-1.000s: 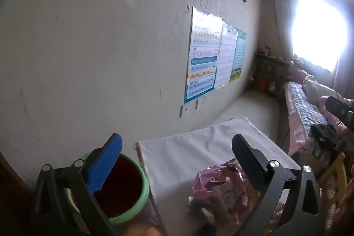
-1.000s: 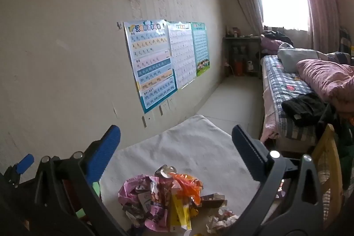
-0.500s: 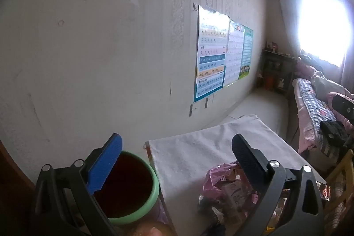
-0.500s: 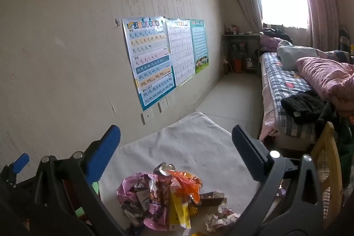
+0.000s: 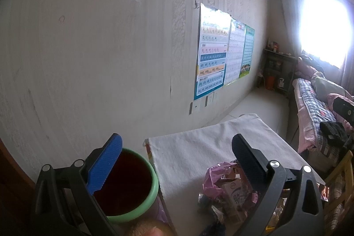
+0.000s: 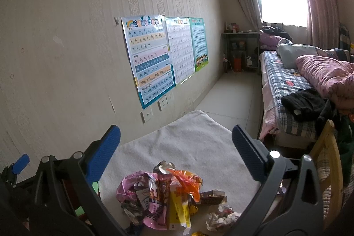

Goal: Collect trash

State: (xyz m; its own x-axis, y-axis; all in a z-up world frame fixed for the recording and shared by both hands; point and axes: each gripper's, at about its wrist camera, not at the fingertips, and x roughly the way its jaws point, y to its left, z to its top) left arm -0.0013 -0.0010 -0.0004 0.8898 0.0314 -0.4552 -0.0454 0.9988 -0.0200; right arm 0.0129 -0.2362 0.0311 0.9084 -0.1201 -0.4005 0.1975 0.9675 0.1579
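Trash pile (image 6: pixel 168 196): wrappers, a small carton and crumpled paper heaped at 6 o'clock in our right wrist view, on the white cloth (image 6: pixel 188 143) of the table; in the left view it lies at 5 o'clock.
Bin (image 5: pixel 130 187): green-rimmed, dark inside, at 7 o'clock in the left view, just beside the table edge.
Left gripper (image 5: pixel 177 156): jaws spread wide, holding nothing, hovering above bin and table edge.
Right gripper (image 6: pixel 176 143): jaws released, nothing between them, above the pile.
Risk: we judge the light wrappers may slip from a pinch, or one grab may drag neighbours off the edge; the tangled heap would cause it.
Risk two: pieces could miss the bin, since its mouth sits lower than the table and off to the side.
Hidden: the pile's near side is cut off by the frame; bin contents too dark to read; the window glare hides the far corner.
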